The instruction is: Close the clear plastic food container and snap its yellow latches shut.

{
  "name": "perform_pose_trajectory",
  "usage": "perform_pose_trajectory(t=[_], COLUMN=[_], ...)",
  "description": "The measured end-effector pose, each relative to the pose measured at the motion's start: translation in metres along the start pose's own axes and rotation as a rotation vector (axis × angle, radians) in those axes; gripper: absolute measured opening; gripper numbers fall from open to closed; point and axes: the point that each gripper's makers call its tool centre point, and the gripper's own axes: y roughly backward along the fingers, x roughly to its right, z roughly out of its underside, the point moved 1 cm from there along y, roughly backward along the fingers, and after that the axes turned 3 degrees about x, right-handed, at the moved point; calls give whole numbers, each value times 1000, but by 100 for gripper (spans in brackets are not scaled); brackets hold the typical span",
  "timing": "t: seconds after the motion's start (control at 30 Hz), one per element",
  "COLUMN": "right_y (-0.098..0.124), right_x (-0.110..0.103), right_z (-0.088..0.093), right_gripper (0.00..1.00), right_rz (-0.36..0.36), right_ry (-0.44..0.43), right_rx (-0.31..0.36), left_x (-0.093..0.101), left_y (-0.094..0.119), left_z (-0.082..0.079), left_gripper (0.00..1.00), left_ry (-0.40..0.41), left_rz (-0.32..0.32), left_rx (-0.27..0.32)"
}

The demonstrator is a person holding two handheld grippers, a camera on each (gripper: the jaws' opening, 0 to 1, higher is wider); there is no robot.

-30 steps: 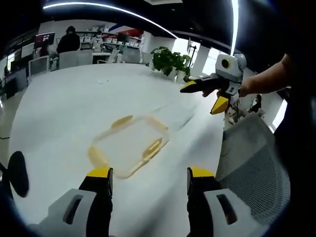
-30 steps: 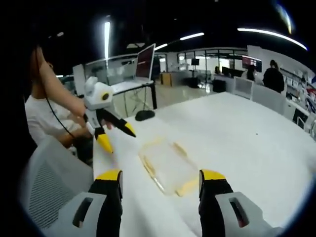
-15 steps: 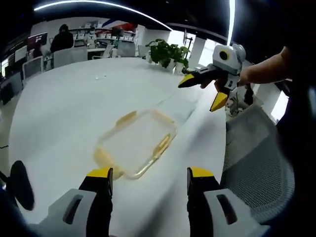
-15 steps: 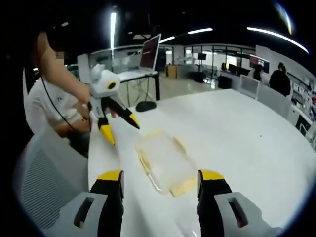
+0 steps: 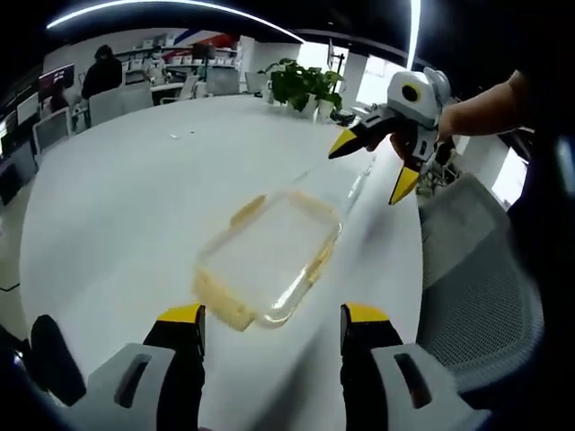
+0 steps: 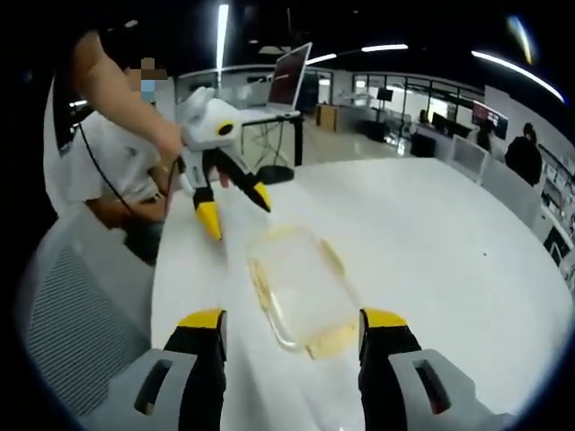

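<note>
Right now your left gripper hovers above the white tabletop with its jaws spread apart and nothing between them. Just ahead of them lies the clear plastic food container, flat on the tabletop, lid on, with a yellow latch at its near end and another at the far end.

Your right gripper is held the same way, jaws parted and empty, looking down on the container from the other side. You can see the yellow latch nearest those jaws lying out along the rim; whether the latches are pressed down is hard to tell.

Each gripper shows in the other's view, held in the air beyond the container, yellow tips apart: the right one and the left one. A grey mesh chair stands at the tabletop's edge, and a potted plant sits on the far side.
</note>
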Motion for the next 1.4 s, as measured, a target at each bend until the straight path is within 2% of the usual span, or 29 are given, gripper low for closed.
perform_pose_trajectory(t=[0.33,0.73,0.83,1.17,1.4], right_y=[-3,-9,-11,-17,-19], right_x=[11,9,10,15,21], right_z=[6,15,17,18,21], right_gripper=[58,57,56,55,52], right_rz=[-4,-21,-25,-34,-47], right_ry=[-2,16,32,57,102], right_rx=[-33,-78,-97,-129,-170], left_x=[-9,-13,-16,-22,-26], left_y=[-6,-9,-8,-14,-18], left_z=[1,8,12,15,11], left_gripper=[60,60,60,60,59], left_ry=[-58,-113,-156,-216,-252], left_rz=[22,44,50,77,93], left_rx=[-49,-103,-133,-183,-200])
